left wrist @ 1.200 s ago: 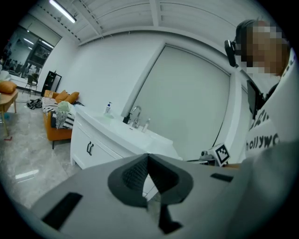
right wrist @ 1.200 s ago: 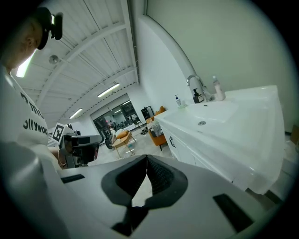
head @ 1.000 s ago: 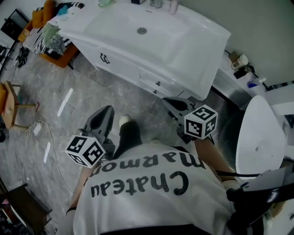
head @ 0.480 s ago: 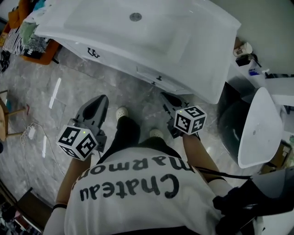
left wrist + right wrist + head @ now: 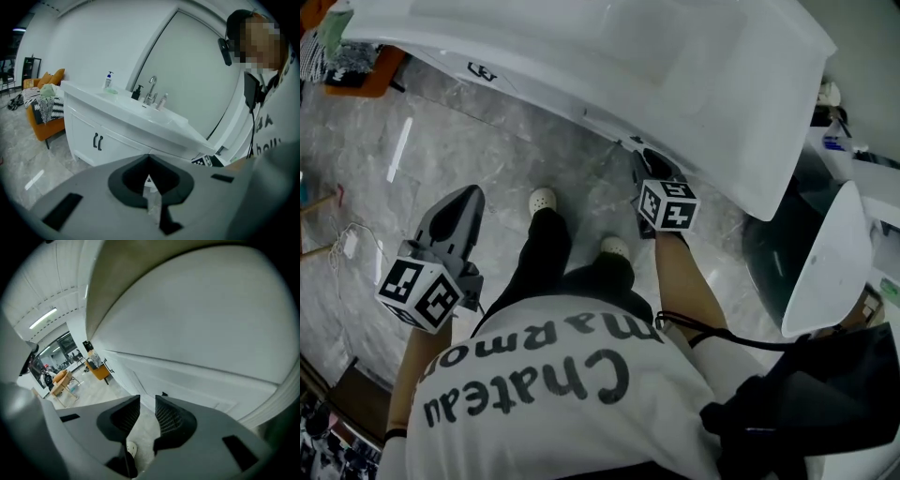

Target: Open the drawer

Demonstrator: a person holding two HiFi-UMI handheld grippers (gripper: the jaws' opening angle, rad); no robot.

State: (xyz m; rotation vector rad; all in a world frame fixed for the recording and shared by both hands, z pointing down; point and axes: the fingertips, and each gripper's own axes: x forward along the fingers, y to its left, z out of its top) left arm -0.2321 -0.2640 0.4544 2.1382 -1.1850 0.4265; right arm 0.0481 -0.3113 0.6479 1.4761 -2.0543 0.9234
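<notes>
The white vanity (image 5: 741, 112) fills the top of the head view. Its drawer front (image 5: 602, 122) sits under the counter overhang and carries a small black handle (image 5: 628, 142). My right gripper (image 5: 640, 157) points up at that handle, its tips just short of it. In the right gripper view the jaws (image 5: 147, 399) are opening with a narrow gap and nothing between them; the handle (image 5: 164, 393) shows just beyond the tips on the drawer front (image 5: 197, 380). My left gripper (image 5: 469, 195) hangs over the floor at the left, shut and empty, its tips (image 5: 149, 157) meeting.
A white toilet (image 5: 825, 262) and a dark bin (image 5: 767, 246) stand to the right of the vanity. The person's white shoes (image 5: 542, 200) are on the marble floor. An orange chair (image 5: 44, 126), cupboard door handles (image 5: 97, 141) and a tap with bottles (image 5: 151, 91) lie further left.
The right gripper has gone forward and down, under the counter edge, to the drawer handle. The left gripper has drifted left and lower over the floor. The vanity now sits higher in the view.
</notes>
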